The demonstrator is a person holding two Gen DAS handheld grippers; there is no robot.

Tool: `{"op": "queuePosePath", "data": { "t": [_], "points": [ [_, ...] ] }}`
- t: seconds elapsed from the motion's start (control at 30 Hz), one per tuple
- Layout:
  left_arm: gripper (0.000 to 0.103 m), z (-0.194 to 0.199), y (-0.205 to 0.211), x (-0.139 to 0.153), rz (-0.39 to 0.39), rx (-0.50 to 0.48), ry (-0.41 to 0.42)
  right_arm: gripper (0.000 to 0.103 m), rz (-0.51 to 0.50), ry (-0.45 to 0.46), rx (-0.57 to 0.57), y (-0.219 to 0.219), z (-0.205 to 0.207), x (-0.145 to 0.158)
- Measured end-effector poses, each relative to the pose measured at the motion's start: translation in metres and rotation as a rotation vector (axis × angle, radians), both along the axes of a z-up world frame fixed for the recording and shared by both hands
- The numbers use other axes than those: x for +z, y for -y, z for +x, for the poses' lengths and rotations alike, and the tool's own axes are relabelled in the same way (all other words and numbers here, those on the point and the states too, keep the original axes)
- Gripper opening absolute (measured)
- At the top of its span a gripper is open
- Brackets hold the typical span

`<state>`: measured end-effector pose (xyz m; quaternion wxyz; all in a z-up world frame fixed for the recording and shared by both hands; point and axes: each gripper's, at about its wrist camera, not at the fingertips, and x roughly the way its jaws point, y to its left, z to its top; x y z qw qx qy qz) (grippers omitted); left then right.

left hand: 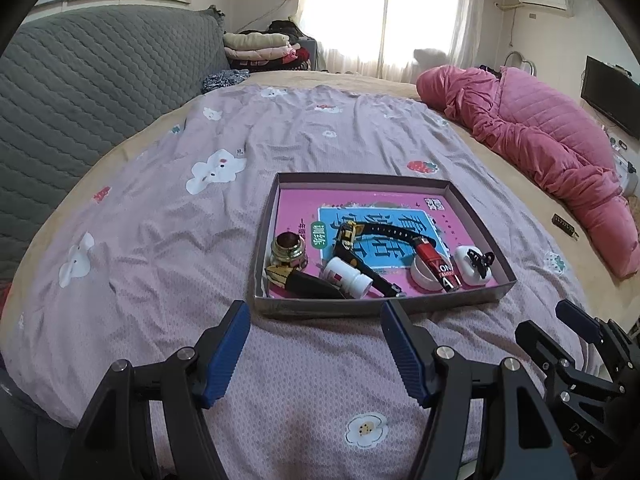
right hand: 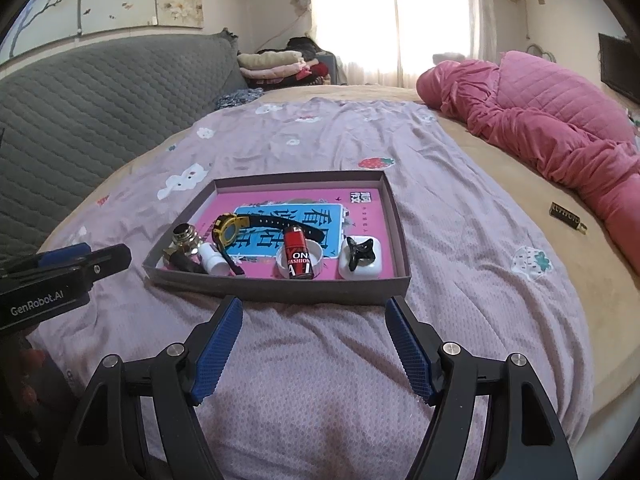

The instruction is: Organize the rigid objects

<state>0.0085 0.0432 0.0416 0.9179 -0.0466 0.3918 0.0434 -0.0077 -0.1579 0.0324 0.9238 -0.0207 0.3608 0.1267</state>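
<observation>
Looking down from the left wrist, the left gripper (left hand: pixel 314 350) hangs over a lilac bedsheet (left hand: pixel 160 208), its blue fingers spread wide with nothing between them. Just beyond its tips sits a shallow cardboard tray (left hand: pixel 340 307) lined with a pink booklet. Gathered along the tray's near side are a small brass-topped bottle (left hand: pixel 287 251), a white pill bottle (left hand: pixel 347 278), a black-strapped watch (left hand: pixel 352 236), a red tube (left hand: pixel 438 266) leaning on a white ring, and a white case (left hand: pixel 472 267) with a black butterfly clip on top. A dark pointed item lies at the near left corner; its nature is hard to make out. The right gripper (left hand: pixel 580 320) shows at the far right edge.

From the right wrist, the right gripper (right hand: pixel 314 346) is likewise spread and empty, aimed at the tray's near wall (right hand: pixel 280 290). One small dark oblong object (right hand: pixel 566 218) lies outside the tray, well to the right on the tan blanket near a pink quilt (right hand: pixel 540 128); it seems the only item left to collect.

Risks: the soft, wrinkled bedding could let the tray tilt if a finger presses its wall, sending the red tube rolling. The stray piece is thin, so fingers may snag blanket instead.
</observation>
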Motion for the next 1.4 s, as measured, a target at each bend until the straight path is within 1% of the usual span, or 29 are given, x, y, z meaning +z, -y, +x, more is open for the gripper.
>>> {"op": "queuePosePath", "data": {
  "t": [0.27, 0.4, 0.6, 0.8, 1.13, 1.4],
  "points": [
    [0.067, -0.004, 0.010, -0.008, 0.007, -0.017, -0.023, 0.075, -0.013, 0.003, 0.022, -0.008, -0.007, -0.006],
    [0.067, -0.005, 0.012, -0.014, 0.002, -0.017, -0.034, 0.075, -0.029, 0.023, 0.022, -0.009, -0.010, -0.009],
    [0.067, -0.005, 0.014, -0.023, -0.007, -0.019, -0.056, 0.075, -0.035, 0.007, 0.021, -0.010, -0.009, -0.018],
    [0.067, -0.004, 0.011, -0.030, -0.005, -0.001, -0.078, 0.075, -0.046, -0.014, 0.017, -0.008, -0.005, -0.028],
    [0.067, -0.002, 0.010, -0.035, 0.005, 0.006, -0.092, 0.075, -0.045, -0.026, 0.013, -0.005, -0.003, -0.034],
    [0.067, -0.001, 0.010, -0.039, -0.002, 0.008, -0.106, 0.075, -0.043, -0.033, 0.011, -0.005, -0.001, -0.036]
  ]
}}
